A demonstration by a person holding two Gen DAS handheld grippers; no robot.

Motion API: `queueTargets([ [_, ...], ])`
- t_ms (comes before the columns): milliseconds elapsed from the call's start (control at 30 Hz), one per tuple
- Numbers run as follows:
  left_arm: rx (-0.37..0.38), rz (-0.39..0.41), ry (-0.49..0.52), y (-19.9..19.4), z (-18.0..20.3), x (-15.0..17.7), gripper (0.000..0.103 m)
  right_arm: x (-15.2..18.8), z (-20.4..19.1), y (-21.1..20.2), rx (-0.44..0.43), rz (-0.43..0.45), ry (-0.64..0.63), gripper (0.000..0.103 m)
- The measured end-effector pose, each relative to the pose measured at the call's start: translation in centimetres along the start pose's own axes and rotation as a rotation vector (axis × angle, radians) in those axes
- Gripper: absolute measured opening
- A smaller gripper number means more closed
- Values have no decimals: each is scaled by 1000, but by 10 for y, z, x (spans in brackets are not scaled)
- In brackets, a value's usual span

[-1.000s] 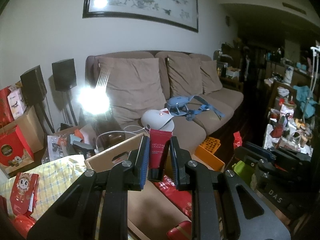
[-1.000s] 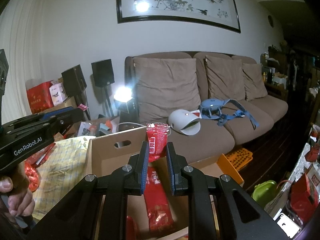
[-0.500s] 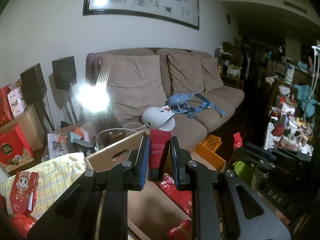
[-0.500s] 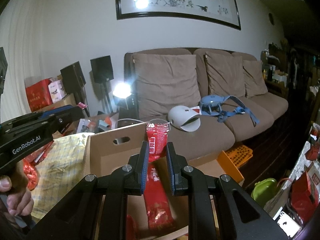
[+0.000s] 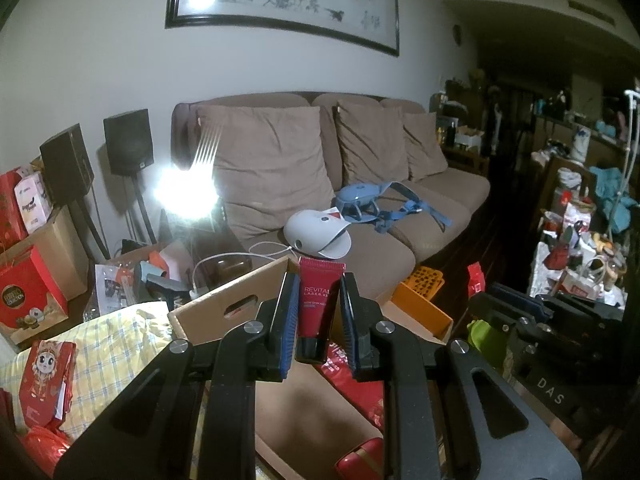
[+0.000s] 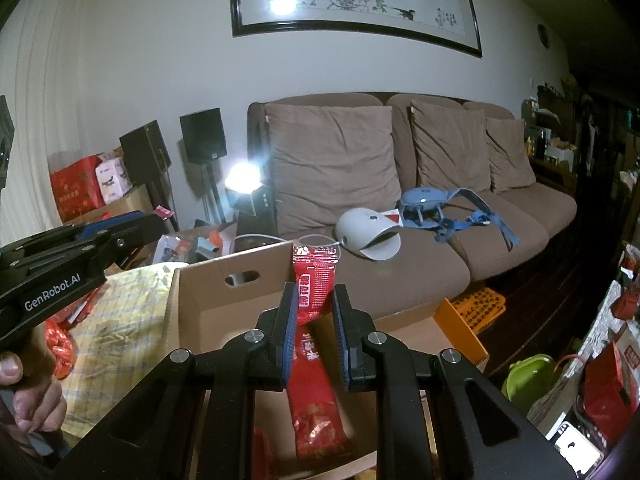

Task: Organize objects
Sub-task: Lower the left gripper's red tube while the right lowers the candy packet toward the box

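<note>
Both grippers tilt slightly downward over the cardboard box (image 6: 200,304): the left gripper (image 5: 319,316) clamps a red tube (image 5: 319,300), the right gripper (image 6: 314,316) a red sachet (image 6: 314,284).

One red tube (image 5: 319,295), one red packet (image 6: 314,288) and one cardboard box (image 6: 224,280). The sofa (image 6: 400,268) bears three cushions (image 6: 334,156). Two black speakers (image 6: 201,135) stand beside it

"REVITAL" on red tube (image 5: 318,300); "GenRobot.AI" on left gripper (image 6: 120,232); "DAS" on right gripper (image 5: 516,304).
</note>
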State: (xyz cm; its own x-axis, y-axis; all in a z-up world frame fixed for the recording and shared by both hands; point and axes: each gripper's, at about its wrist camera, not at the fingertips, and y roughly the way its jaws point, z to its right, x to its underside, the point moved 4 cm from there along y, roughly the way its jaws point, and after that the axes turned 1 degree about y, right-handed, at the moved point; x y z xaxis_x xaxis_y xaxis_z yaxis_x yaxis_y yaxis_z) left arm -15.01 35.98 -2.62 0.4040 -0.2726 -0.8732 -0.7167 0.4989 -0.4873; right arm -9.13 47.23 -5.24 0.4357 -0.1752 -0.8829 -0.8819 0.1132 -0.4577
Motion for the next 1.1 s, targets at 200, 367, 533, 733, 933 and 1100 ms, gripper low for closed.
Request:
queueTargets([
  [200, -1, -11, 0, 4, 0, 4, 19, 1, 0, 3, 1, -5, 1, 16],
  [367, -1, -14, 2, 5, 0, 4, 19, 1, 1, 4, 1, -9, 3, 16],
  [533, -2, -16, 1, 6, -1, 5, 19, 4, 2, 6, 1, -17, 2, 17],
  [733, -4, -24, 0, 10, -2, 9, 19, 7, 4, 8, 0, -28, -2, 16],
  [933, -1, -26, 2, 11, -1, 10, 19, 8, 5, 8, 0, -33, -1, 16],
  [1100, -1, -32, 2, 13, 0, 11, 19, 9, 4, 11, -1, -45, -5, 16],
])
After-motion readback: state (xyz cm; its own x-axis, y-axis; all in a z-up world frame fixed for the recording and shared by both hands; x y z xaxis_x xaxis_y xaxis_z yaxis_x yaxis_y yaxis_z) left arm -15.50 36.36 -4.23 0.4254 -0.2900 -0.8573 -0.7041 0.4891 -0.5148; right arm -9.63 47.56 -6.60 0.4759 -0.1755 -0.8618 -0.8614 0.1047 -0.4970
